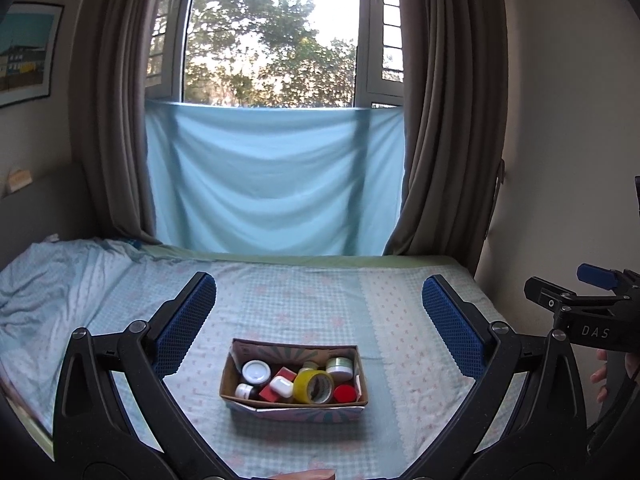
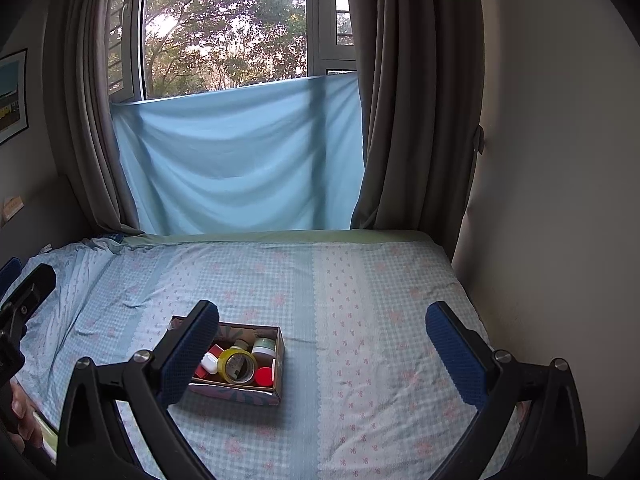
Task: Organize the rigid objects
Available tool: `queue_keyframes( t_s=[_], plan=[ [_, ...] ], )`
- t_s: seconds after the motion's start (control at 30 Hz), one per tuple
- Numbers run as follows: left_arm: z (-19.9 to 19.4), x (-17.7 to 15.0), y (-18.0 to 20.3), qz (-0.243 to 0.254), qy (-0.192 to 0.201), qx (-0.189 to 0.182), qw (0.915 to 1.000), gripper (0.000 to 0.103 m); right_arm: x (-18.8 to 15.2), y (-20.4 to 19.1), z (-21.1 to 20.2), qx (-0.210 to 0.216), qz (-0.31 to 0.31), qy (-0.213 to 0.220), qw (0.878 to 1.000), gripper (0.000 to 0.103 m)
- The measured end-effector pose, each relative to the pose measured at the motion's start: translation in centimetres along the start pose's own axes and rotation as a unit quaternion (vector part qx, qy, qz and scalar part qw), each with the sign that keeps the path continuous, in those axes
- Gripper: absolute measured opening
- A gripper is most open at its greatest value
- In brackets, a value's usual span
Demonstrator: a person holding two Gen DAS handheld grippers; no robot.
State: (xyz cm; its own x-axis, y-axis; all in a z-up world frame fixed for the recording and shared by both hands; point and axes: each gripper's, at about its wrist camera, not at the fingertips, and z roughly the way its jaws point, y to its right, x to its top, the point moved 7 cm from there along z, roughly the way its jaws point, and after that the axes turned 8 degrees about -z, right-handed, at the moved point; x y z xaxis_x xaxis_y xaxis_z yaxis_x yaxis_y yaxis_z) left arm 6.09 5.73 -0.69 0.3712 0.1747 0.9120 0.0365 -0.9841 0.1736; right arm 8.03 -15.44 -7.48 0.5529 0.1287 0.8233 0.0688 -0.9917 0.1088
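the left gripper (image 1: 319, 322) hangs above the bed (image 1: 304, 292) with its two blue-padded fingers spread wide and nothing between them; the cardboard box (image 1: 294, 407) sits just ahead of it and below, centred in the gap. the right gripper (image 2: 322, 344) is spread just as wide and also empty, with the same box (image 2: 240, 394) ahead and off to its left, its near left corner hidden behind the left finger (image 2: 188, 356). in the left wrist view the right gripper shows only partly at the right edge, cut off, with the letters "das" legible on its black body. the box holds a jumble that overlaps itself, so a count is only rough: one yellow tape roll (image 1: 313, 387), one red round cap (image 1: 345, 393), one white-lidded jar (image 1: 256, 372), one pale green-lidded jar (image 1: 339, 367), one small white-capped dark bottle (image 1: 244, 391), one white capsule-like case (image 1: 282, 386), and two red box shapes (image 1: 284, 374), besides a piece behind the tape too hidden to name. no label on any of them can be read. behind the bed one light blue cloth (image 1: 276, 180) hangs over the lower part of the window (image 1: 272, 36), between two brown curtains (image 1: 444, 120). a framed picture (image 1: 26, 52) on the left wall is cut off by the edge.
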Motion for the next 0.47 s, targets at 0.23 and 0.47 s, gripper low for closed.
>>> queue_keyframes(
  t_s=[0.23,0.47],
  plan=[
    [-0.23,0.18,-0.11,0.005,0.006,0.007,0.9999,0.103,0.05,-0.09,0.08,-0.001,0.002,0.001,1.000,0.103],
    [-0.53,0.24,-0.14,0.008,0.019,0.008,0.9997,0.103,0.14,-0.19,0.05,-0.002,0.003,-0.001,1.000,0.103]
  ],
)
